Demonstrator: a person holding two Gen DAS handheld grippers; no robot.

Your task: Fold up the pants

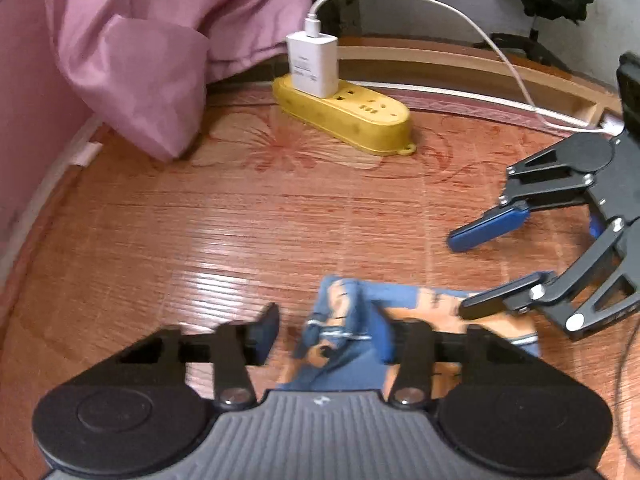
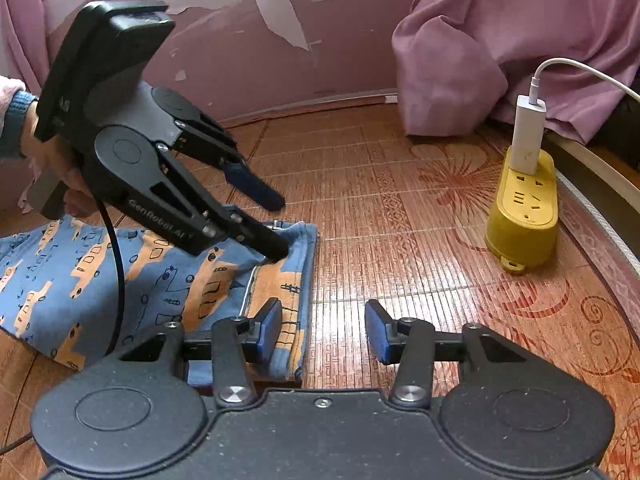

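Note:
Blue pants (image 2: 100, 280) printed with orange vehicles lie flat on the woven bamboo mat (image 2: 400, 220), at the left of the right wrist view. My left gripper (image 2: 276, 227), held by a hand, stands open at the pants' far right corner, its lower fingertip touching the cloth. In the left wrist view the pants (image 1: 344, 332) lie between the spread fingers of the left gripper (image 1: 326, 334). My right gripper (image 2: 323, 334) is open over the pants' right edge, its left finger above the cloth and its right finger above the mat. From the left wrist view, the right gripper (image 1: 468, 272) shows open at the right.
A yellow power strip (image 2: 524, 216) with a white charger (image 2: 528, 136) and white cable (image 1: 440, 4) sits on the mat to the right. Pink cloth (image 2: 480, 40) hangs down behind it. A pink wall (image 2: 240, 40) bounds the far side, and a wooden frame (image 1: 460, 64) the edge.

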